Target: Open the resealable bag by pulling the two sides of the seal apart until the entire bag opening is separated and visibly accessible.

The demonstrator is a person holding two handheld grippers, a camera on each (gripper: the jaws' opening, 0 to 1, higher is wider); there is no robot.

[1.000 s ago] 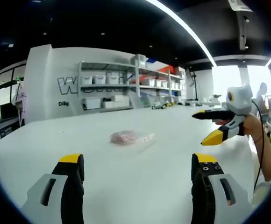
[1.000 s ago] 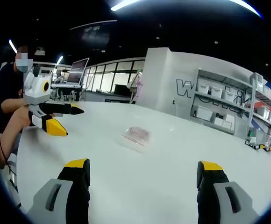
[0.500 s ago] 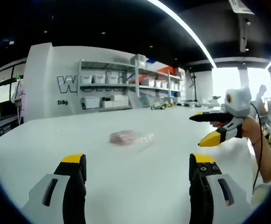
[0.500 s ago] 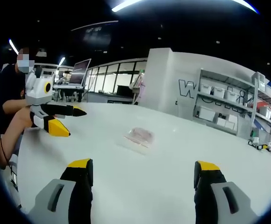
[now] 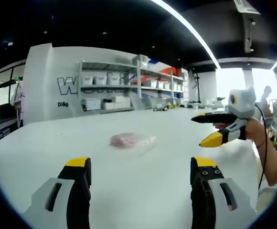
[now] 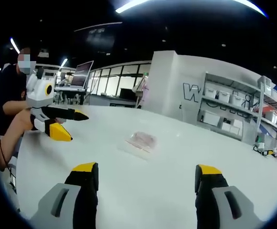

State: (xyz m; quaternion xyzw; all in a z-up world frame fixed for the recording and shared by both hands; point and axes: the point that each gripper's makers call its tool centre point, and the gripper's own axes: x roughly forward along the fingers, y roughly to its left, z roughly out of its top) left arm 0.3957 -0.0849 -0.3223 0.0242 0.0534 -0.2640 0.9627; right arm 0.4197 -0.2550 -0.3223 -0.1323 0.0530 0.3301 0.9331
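Bag (image 5: 129, 140) lies ahead of my left tongs (image 5: 137, 168) and right tongs (image 6: 147, 173), both apart; thin film could slip if pinched shallow.

- We see a broad white worktop (image 5: 143, 176) running back toward a white wall (image 5: 43, 90) with large dark lettering.
- Against that wall stands a metal shelving rack (image 5: 112, 90) — its shelves carry pale storage bins.
- A laptop (image 6: 80, 74) sits open on a far desk — beside glass partitions (image 6: 114, 81).
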